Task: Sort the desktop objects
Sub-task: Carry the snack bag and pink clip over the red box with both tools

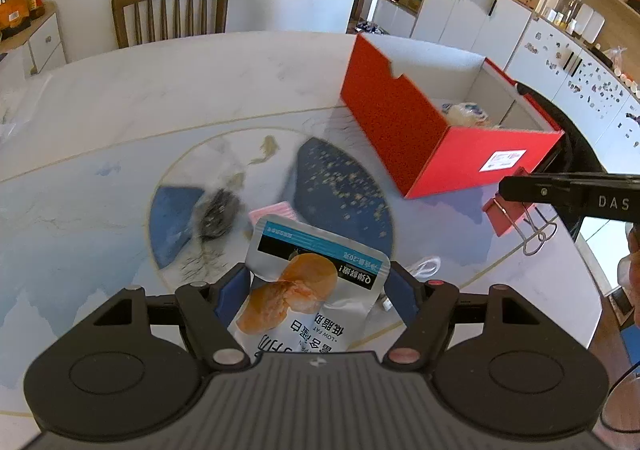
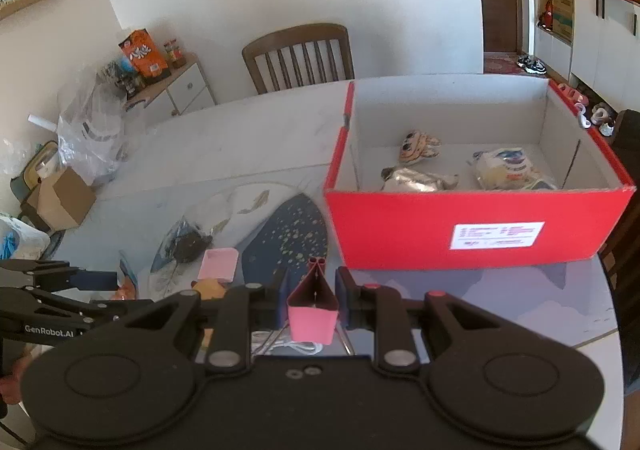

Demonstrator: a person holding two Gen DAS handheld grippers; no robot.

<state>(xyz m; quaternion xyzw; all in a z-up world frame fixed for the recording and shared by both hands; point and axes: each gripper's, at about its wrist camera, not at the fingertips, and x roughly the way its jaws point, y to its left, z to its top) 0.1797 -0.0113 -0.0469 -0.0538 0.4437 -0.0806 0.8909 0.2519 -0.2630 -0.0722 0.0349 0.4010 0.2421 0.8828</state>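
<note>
The red box [image 2: 472, 226] stands at the right of the table [image 2: 260, 138], its top open, with room above the packets [image 2: 420, 180] inside. Left of it lie a pink pad [image 2: 218, 264] and a dark clump [image 2: 188, 246]; the far table is bare up to the chair [image 2: 298, 54].

A silver snack pouch [image 1: 312, 282] with an orange food picture and upside-down print is held above the table. A pink-red binder clip [image 2: 313, 310], wire handles trailing, is also held in the air. A pink eraser-like block [image 2: 219, 264] lies flat on the table. The open red box [image 2: 460, 234] holds three small packets [image 2: 418, 180]
</note>
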